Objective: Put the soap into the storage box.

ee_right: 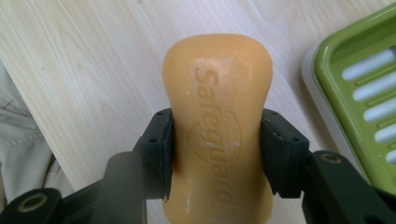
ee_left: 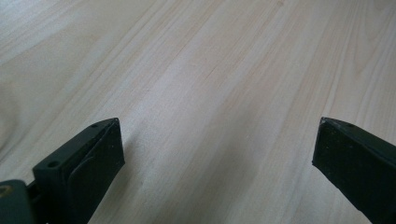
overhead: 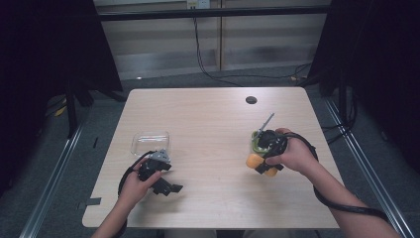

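Orange embossed soap bar (ee_right: 217,126), waisted

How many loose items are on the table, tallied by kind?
Orange soap bar, clamped in the right hand-held gripper: 1
Green soap dish: 1
Clear plastic container: 1
Total: 3

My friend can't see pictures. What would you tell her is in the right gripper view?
An orange bar of soap stamped "Safeguard" is squeezed at its narrow middle between the two black jaws of the right claw. It is over a pale wooden table. A green slotted soap dish sits at the right edge, apart from the soap.
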The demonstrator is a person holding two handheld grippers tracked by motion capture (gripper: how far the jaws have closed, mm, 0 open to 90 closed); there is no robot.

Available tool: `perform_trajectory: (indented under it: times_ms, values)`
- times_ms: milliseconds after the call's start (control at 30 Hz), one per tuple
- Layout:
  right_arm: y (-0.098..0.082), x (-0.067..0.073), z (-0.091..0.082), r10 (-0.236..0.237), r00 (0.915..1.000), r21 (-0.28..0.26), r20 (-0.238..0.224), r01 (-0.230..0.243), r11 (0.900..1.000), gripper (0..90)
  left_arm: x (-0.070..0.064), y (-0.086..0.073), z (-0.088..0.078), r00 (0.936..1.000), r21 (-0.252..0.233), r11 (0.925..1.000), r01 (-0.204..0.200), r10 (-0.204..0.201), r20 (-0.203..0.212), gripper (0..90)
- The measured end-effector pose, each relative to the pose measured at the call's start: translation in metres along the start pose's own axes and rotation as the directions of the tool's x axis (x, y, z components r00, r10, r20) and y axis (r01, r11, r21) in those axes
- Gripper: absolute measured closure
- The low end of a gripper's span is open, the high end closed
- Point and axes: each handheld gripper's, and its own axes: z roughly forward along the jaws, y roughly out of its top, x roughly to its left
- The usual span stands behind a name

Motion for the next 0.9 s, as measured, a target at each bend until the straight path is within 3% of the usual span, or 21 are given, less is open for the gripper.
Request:
perform_trajectory:
  times_ms: [267,900]
  values:
    - [0.000,-0.006,-0.002,-0.020,0.9998,-0.002,0.007,0.020,1.000,50.1,0.001,0.000,-0.001,1.0000,0.006,1.0000,-0.006,0.006,0.002,1.7]
    - [0.001,-0.020,-0.014,0.003,0.9999,-0.002,0.016,-0.003,1.000,50.1,0.000,0.000,-0.001,1.0000,0.005,1.0000,-0.003,0.003,0.002,1.7]
